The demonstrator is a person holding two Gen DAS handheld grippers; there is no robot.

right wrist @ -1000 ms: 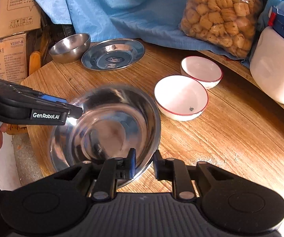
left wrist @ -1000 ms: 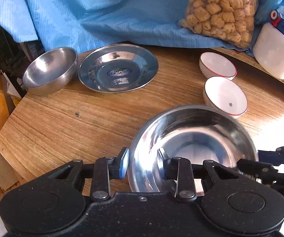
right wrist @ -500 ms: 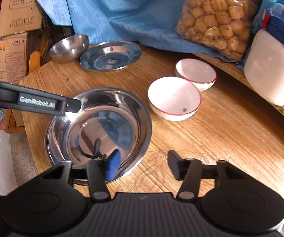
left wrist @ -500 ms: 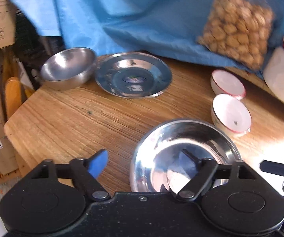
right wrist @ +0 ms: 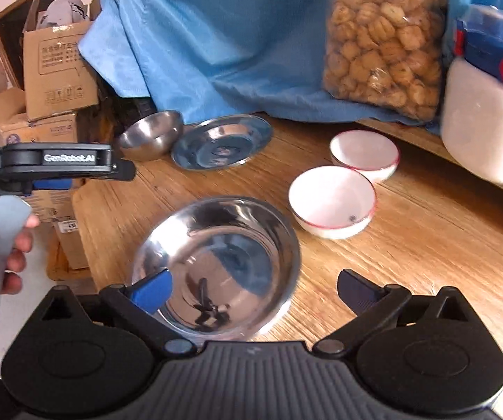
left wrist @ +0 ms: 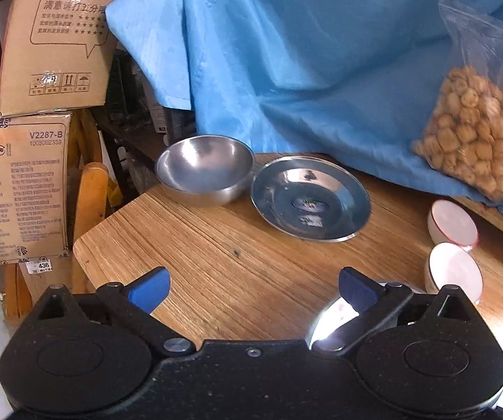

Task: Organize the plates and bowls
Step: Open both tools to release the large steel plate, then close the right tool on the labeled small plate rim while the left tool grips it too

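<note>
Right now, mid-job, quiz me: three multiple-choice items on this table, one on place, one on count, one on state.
1. The small steel bowl sits: A) inside a white bowl B) beside the steel plate C) on the bag.
2. White bowls with red rims: A) one B) two C) four.
3. The large steel bowl is: A) upright on the table, free B) overturned C) lifted by a gripper.

B: they sit rim to rim at the far edge.
B: near one, far one.
A: the right gripper is opening, with no pad pressing.

Each tool has a black speckled body with two round bosses, silver pivot screws and blue finger pads. The left tool point(right wrist: 76, 166) bears white "GenRobot.AI" lettering and a grey handle.
</note>
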